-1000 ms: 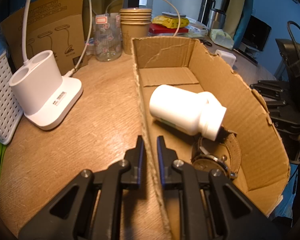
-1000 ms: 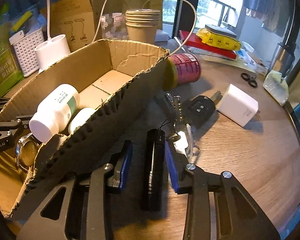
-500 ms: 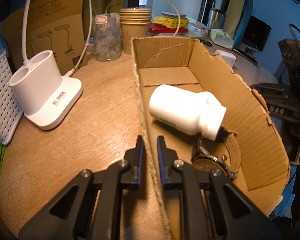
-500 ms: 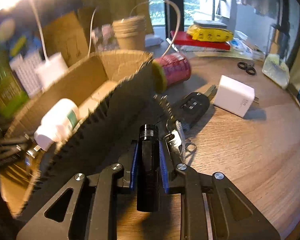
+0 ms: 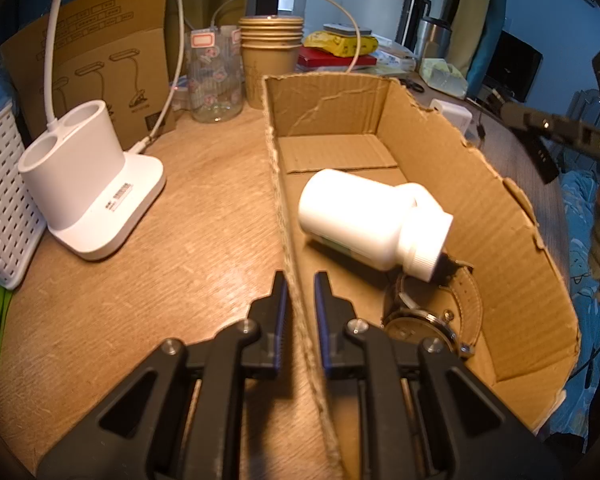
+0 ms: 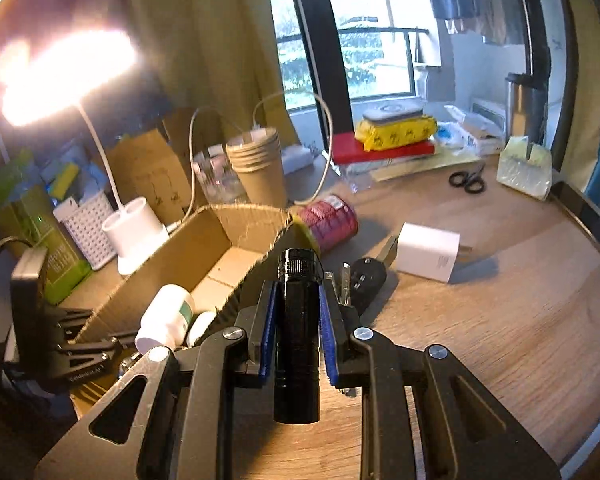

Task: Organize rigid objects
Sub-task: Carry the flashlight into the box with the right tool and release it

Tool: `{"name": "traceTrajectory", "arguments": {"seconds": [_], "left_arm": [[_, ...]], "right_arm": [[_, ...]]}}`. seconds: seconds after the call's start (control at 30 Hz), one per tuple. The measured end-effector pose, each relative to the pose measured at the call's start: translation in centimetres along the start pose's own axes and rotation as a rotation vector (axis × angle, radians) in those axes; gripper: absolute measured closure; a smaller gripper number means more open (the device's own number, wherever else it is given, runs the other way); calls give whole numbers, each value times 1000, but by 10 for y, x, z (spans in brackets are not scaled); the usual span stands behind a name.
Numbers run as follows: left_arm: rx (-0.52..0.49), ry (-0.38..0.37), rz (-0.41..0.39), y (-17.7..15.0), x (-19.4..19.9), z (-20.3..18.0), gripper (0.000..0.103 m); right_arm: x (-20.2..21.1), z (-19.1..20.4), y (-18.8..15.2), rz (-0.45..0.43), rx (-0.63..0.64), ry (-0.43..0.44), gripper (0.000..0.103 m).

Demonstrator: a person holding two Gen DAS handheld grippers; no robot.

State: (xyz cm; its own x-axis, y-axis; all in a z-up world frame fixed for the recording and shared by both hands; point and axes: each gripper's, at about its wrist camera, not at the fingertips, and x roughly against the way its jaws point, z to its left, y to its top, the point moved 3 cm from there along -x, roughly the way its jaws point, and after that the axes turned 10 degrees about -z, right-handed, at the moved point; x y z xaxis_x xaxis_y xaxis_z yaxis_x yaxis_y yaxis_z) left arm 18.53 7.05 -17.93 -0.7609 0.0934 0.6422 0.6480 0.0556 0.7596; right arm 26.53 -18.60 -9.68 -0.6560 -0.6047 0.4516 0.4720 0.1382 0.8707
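An open cardboard box (image 5: 512,232) lies on the wooden table and holds a white pill bottle (image 5: 364,220) on its side and a wristwatch (image 5: 432,316). My left gripper (image 5: 300,280) is shut on the box's left wall. My right gripper (image 6: 299,292) is shut on a black flashlight (image 6: 298,332) and holds it above the table, to the right of the box (image 6: 204,248). On the table beyond it lie a black car key (image 6: 366,280), a white charger (image 6: 428,252) and a red can (image 6: 332,226) on its side.
A white lamp base (image 5: 88,192), a white basket (image 5: 0,204), a glass jar (image 5: 214,84) and stacked paper cups (image 5: 270,60) stand left of and behind the box. Scissors (image 6: 468,180), a red book (image 6: 380,152) and a steel flask (image 6: 526,104) sit at the back.
My right gripper closed on the black flashlight and lifted it off the table. My left gripper has held still on the box wall.
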Motion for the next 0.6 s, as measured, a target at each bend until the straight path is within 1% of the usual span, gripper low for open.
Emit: {"name": "traceTrajectory", "arguments": {"seconds": [0.27, 0.6], "left_arm": [[0, 0, 0, 0, 0, 0, 89], [-1, 0, 0, 0, 0, 0, 89]], "right_arm": [[18, 5, 14, -56, 12, 0, 81], [34, 30, 35, -121, 46, 54, 82]]}}
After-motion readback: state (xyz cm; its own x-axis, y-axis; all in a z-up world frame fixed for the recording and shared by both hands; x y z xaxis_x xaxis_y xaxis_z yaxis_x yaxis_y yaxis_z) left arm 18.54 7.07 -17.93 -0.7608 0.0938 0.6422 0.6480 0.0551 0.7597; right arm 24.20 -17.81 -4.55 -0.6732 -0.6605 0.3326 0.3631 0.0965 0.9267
